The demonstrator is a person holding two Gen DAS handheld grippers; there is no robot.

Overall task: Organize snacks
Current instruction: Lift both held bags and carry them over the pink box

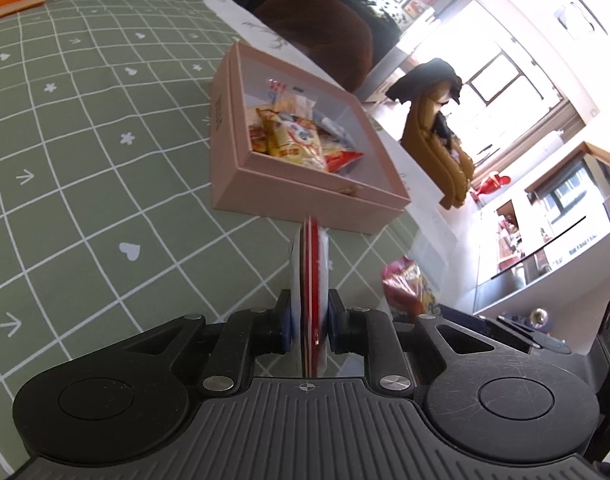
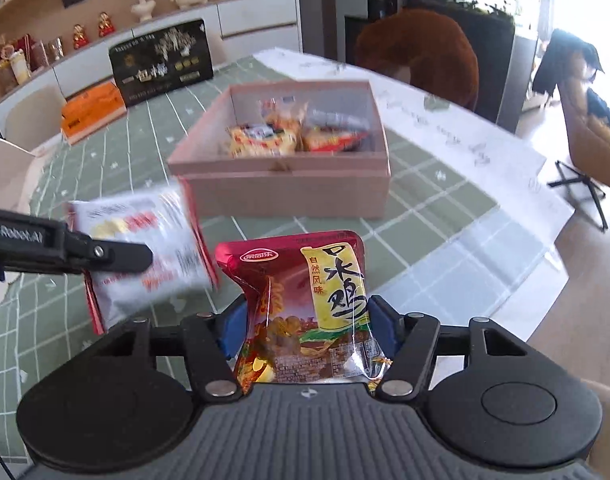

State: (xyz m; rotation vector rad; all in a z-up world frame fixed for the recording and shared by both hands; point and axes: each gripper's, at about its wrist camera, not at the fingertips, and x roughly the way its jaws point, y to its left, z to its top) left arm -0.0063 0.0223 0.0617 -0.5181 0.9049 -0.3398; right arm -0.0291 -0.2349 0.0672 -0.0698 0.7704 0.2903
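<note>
An open pink box (image 1: 265, 196) (image 2: 289, 192) stands on the green checked tablecloth and holds several snack packets (image 1: 301, 140) (image 2: 265, 140). My left gripper (image 1: 309, 324) is shut on a white and red snack packet (image 1: 314, 280), seen edge-on, just short of the box. The same packet (image 2: 145, 256) shows blurred in the right wrist view with the left gripper's finger (image 2: 117, 258) across it. My right gripper (image 2: 305, 328) is shut on a red and yellow snack packet (image 2: 305, 312), held in front of the box. That packet also shows in the left wrist view (image 1: 405, 284).
A black gift box (image 2: 161, 64) and an orange box (image 2: 93, 112) stand at the far side of the table. A brown chair back (image 2: 421, 52) is behind the pink box. The table's edge (image 2: 517, 240) runs along the right.
</note>
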